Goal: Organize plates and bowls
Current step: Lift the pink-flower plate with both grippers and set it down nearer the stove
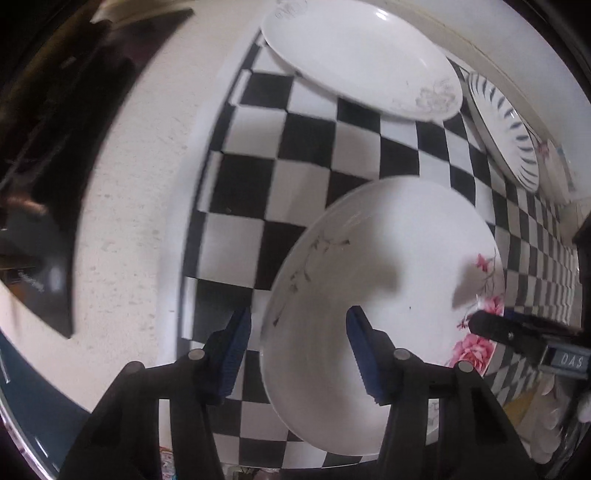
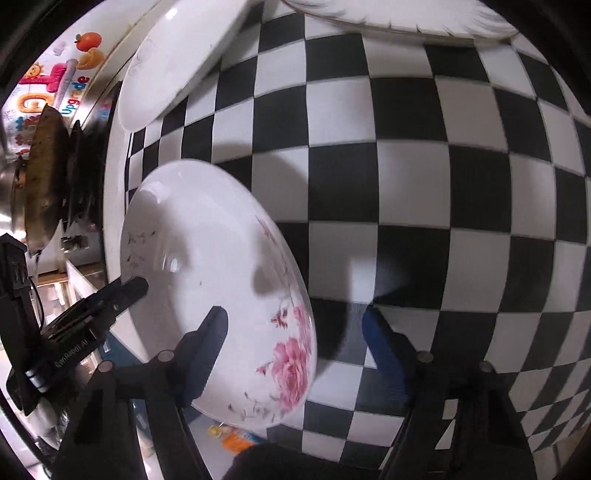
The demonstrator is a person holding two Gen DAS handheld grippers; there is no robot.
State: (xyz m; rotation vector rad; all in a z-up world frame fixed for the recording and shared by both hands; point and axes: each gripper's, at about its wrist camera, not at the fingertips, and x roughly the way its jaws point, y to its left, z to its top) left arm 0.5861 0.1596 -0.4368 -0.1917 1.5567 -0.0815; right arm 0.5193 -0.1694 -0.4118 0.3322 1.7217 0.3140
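Note:
A white plate with pink flowers (image 1: 391, 295) lies on the checkered cloth (image 1: 288, 147). My left gripper (image 1: 295, 350) is open and straddles the plate's left rim, one finger outside it, one over the plate. My right gripper (image 2: 291, 354) is open and straddles the same plate's (image 2: 221, 280) flowered right rim. Each gripper shows in the other's view: the right one (image 1: 517, 332) at the plate's right edge, the left one (image 2: 110, 299) at its left edge. A plain white plate (image 1: 358, 55) lies farther back, also in the right wrist view (image 2: 166, 62). A black-striped plate (image 1: 506, 129) lies at the right.
The checkered cloth (image 2: 406, 184) covers a white table (image 1: 140, 184). Dark pans and a steel pot (image 2: 40, 177) stand beyond the table's left edge. A striped plate's rim (image 2: 399, 18) shows at the top of the right wrist view.

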